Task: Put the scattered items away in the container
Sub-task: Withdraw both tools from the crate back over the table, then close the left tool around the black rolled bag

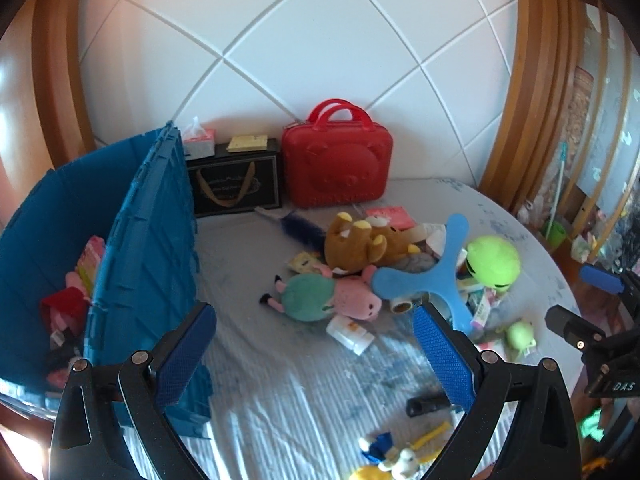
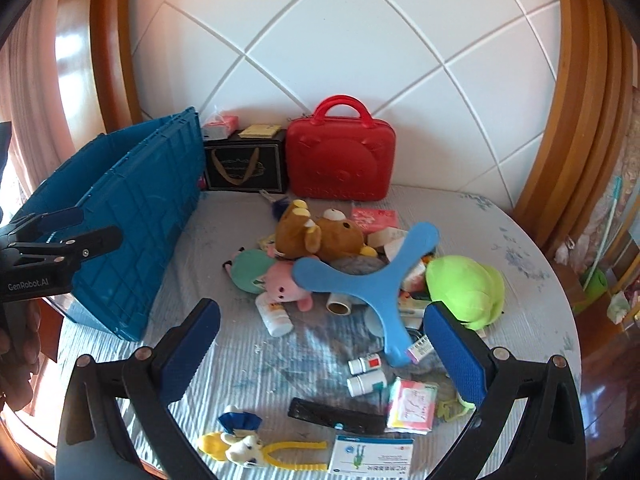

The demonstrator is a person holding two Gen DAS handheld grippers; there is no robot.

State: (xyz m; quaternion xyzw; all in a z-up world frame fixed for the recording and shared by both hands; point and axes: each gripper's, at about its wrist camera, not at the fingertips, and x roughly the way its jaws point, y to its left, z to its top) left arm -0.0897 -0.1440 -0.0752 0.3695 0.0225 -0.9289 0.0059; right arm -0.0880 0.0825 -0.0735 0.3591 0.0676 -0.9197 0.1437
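Toys and small household items lie heaped on a grey-covered bed [image 2: 248,376] beside a blue plastic crate [image 2: 132,216], which stands at the left edge near a white tiled headboard. Atop the pile, a blue three-armed boomerang [image 2: 376,276] rests across a brown plush bear [image 2: 320,236], a pink plush pig [image 2: 282,286] and a lime-green plush toy [image 2: 466,290]. Behind them, a red bear-embossed case [image 2: 342,160] stands against the headboard next to a black gift bag [image 2: 244,166]. Only the left wrist view looks into the crate, where a red item and pink packets already lie at the bottom. Only the right wrist view takes in the near clutter: two small white bottles [image 2: 366,374], a black remote [image 2: 336,416], a tissue pack [image 2: 412,406], a printed white box [image 2: 370,454] and a yellow slingshot-shaped toy [image 2: 260,450]. The left gripper [image 1: 316,354] and right gripper [image 2: 320,350] both hover above the bed with jaws spread wide, holding nothing.
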